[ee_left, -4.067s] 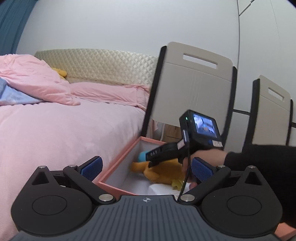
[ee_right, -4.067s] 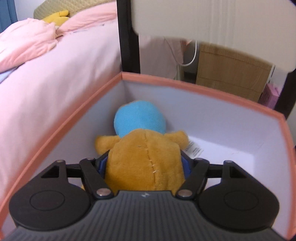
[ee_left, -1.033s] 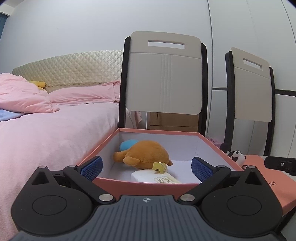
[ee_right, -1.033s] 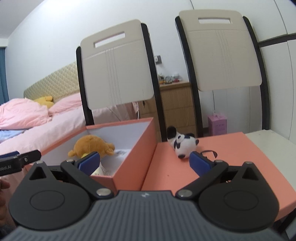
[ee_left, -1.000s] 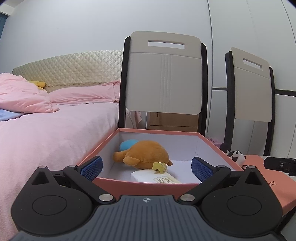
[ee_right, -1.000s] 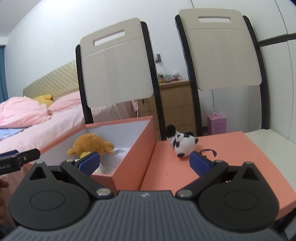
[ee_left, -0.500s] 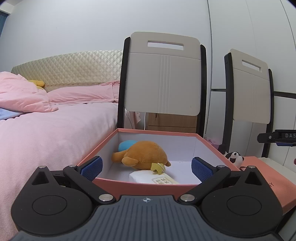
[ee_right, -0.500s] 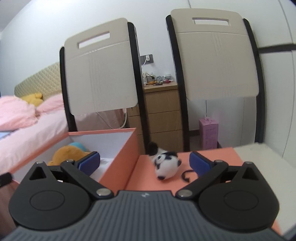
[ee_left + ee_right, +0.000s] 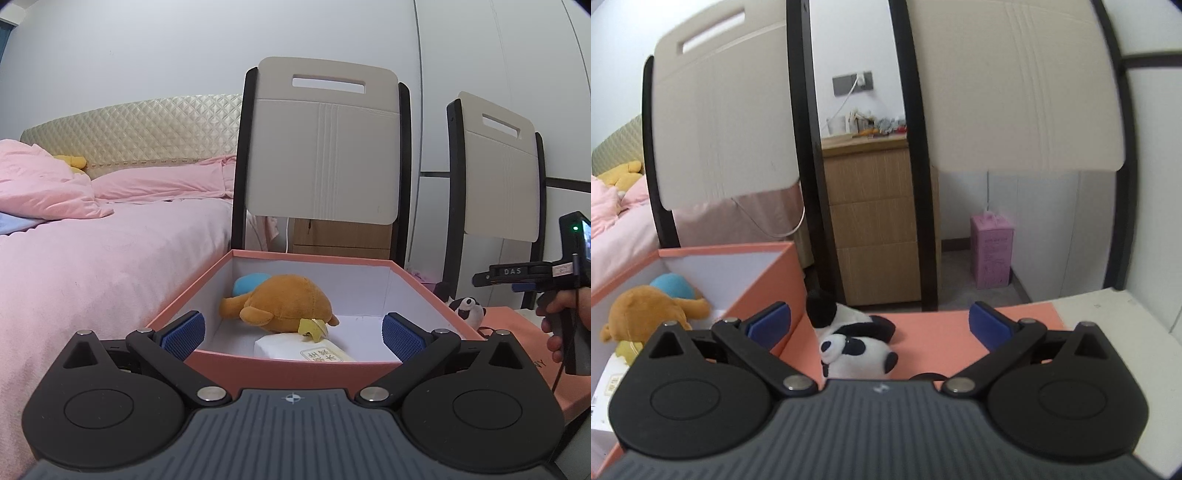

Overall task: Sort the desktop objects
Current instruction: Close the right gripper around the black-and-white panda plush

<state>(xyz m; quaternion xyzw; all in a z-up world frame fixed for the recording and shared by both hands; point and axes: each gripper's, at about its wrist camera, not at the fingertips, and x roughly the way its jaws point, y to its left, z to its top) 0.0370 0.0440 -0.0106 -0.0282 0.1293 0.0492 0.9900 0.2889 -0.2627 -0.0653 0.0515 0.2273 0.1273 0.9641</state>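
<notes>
The right gripper (image 9: pixel 879 323) has let go of the orange plush (image 9: pixel 284 302), now lying in the orange box (image 9: pixel 295 365), and has swung to the panda plush (image 9: pixel 855 349) on the box lid (image 9: pixel 945 332), jaws wide open around it; left gripper (image 9: pixel 291 334) hovers open, empty
</notes>
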